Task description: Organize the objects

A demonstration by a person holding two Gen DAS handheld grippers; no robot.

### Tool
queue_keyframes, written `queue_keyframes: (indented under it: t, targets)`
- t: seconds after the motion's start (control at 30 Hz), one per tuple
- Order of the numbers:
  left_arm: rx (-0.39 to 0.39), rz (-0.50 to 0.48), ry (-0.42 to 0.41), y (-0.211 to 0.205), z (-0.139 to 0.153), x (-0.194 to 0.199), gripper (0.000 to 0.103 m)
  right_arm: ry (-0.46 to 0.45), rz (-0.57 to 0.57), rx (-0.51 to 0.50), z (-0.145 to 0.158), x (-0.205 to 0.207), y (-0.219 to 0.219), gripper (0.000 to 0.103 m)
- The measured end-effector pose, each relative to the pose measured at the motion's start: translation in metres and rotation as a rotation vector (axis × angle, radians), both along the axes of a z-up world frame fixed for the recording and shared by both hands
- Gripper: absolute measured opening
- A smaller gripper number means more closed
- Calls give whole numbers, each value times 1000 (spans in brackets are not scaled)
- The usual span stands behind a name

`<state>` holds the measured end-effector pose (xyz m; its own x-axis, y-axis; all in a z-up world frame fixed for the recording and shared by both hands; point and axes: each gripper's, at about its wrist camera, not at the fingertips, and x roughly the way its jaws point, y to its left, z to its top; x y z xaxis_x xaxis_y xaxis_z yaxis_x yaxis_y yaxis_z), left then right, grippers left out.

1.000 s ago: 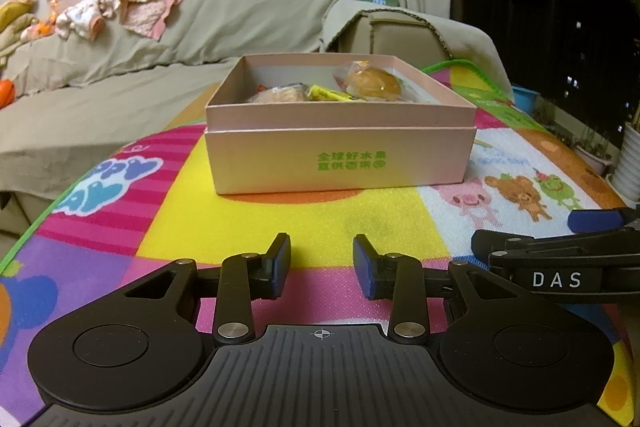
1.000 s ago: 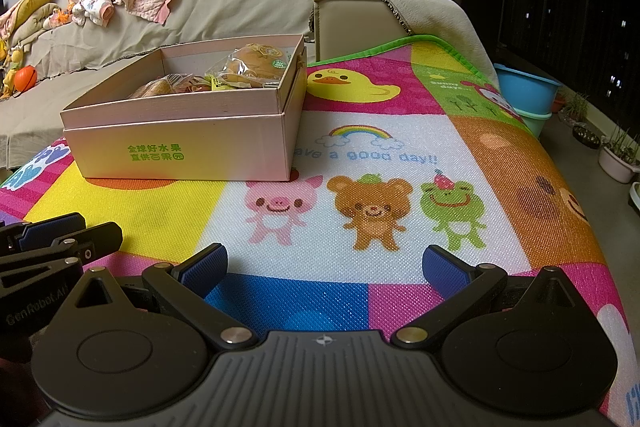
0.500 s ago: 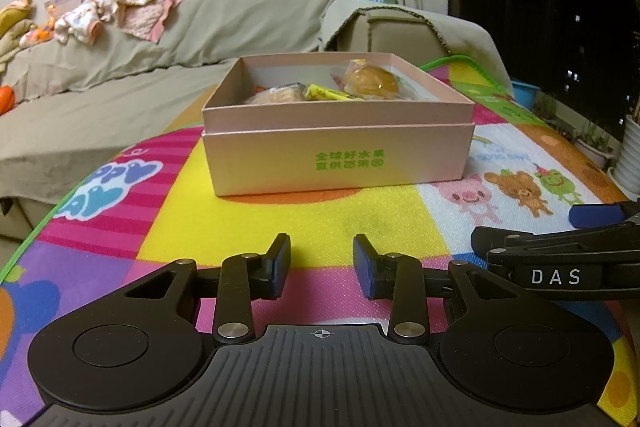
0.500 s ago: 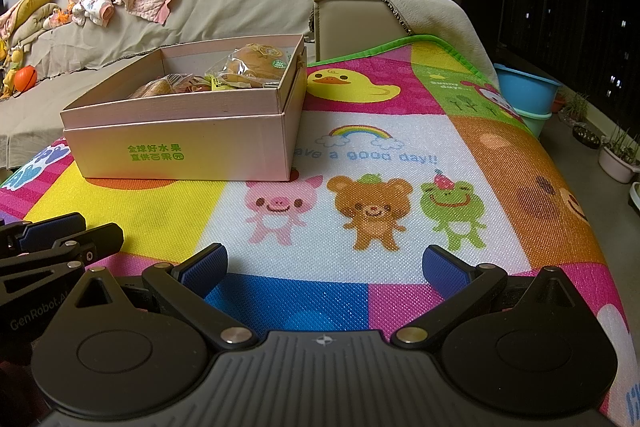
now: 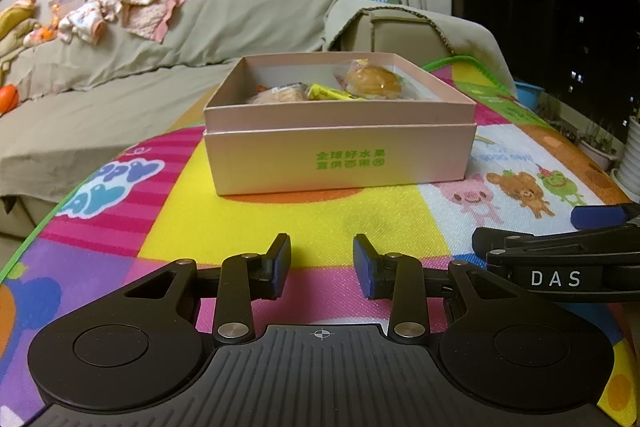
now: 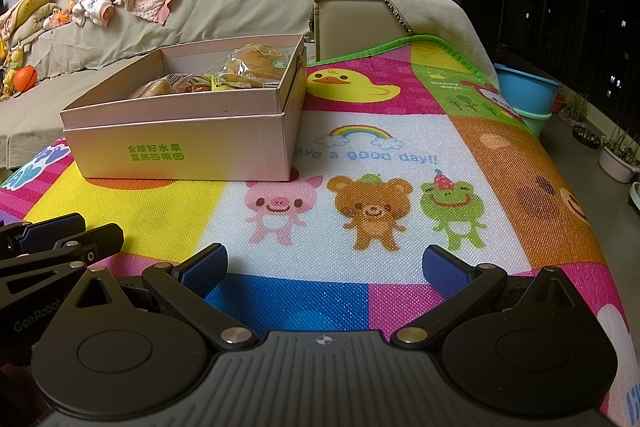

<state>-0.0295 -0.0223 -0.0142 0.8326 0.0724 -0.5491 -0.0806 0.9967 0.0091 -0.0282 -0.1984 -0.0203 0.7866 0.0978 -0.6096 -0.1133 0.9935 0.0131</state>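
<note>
Comparing this moment with the frames from a second before, nothing is changing: both tools are sitting exactly where they were, short of the pink box [image 5: 340,155], which is resting on the cartoon play mat [image 6: 380,155]. The left gripper [image 5: 322,263] is hovering directly in front of the box's printed wall, jaws partly spread with nothing between them. The right gripper [image 6: 326,265] is lying to the right of the box, level with the left tool, jaws spread wide and likewise empty. Inside the box, a wrapped bun [image 5: 372,81] is lying toward the far right corner, with a yellow packet [image 5: 326,93] and another wrapped pastry [image 5: 280,94] nearer the middle. No loose items are showing on the mat around the box. In my judgement, the sorting is either pausing or already finishing.
</note>
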Motion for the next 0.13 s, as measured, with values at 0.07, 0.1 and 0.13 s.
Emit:
queue_keyframes:
  t: [0.07, 0.1, 0.13]
  targets:
    - [-6, 0, -1, 2, 0, 1, 37, 0, 0, 0, 0, 0, 0, 103]
    - [-8, -1, -1, 2, 0, 1, 37, 0, 0, 0, 0, 0, 0, 103]
    - [-9, -1, 0, 3, 0, 1, 38, 0, 0, 0, 0, 0, 0, 103]
